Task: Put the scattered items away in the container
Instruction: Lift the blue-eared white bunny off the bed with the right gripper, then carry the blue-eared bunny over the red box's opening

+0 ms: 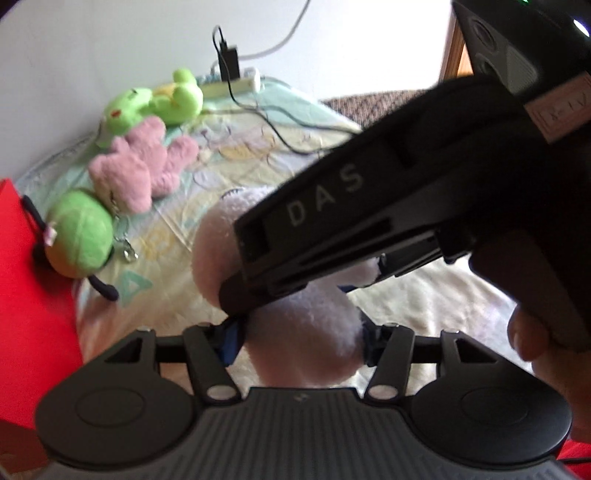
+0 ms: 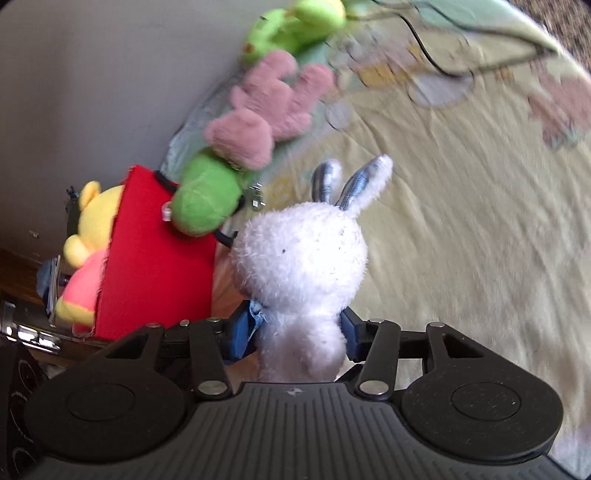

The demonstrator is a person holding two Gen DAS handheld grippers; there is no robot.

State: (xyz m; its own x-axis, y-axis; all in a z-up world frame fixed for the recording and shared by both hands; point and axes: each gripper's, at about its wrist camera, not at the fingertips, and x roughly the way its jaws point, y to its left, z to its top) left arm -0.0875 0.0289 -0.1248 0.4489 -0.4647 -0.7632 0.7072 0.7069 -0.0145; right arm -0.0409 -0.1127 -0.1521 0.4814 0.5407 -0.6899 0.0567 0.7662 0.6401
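A white bunny plush [image 2: 299, 258] with blue-lined ears stands upright between the blue pads of my right gripper [image 2: 299, 334], which is shut on its body below the head. In the left wrist view the same plush [image 1: 306, 332] sits between the pads of my left gripper [image 1: 301, 341], and both pads lie against its sides. The right gripper's black housing [image 1: 351, 206] crosses that view and hides the plush's head. The red container [image 2: 155, 266] stands just left of the bunny, with a yellow plush [image 2: 88, 229] inside it.
A round green plush [image 2: 207, 199] leans on the red container's rim. Behind it a pink plush [image 2: 258, 122] and a green frog plush [image 2: 295, 26] lie on the yellow patterned bedsheet [image 2: 461, 221]. A power strip [image 1: 236, 83] with cables lies by the wall. A hand [image 1: 535, 332] holds the right gripper.
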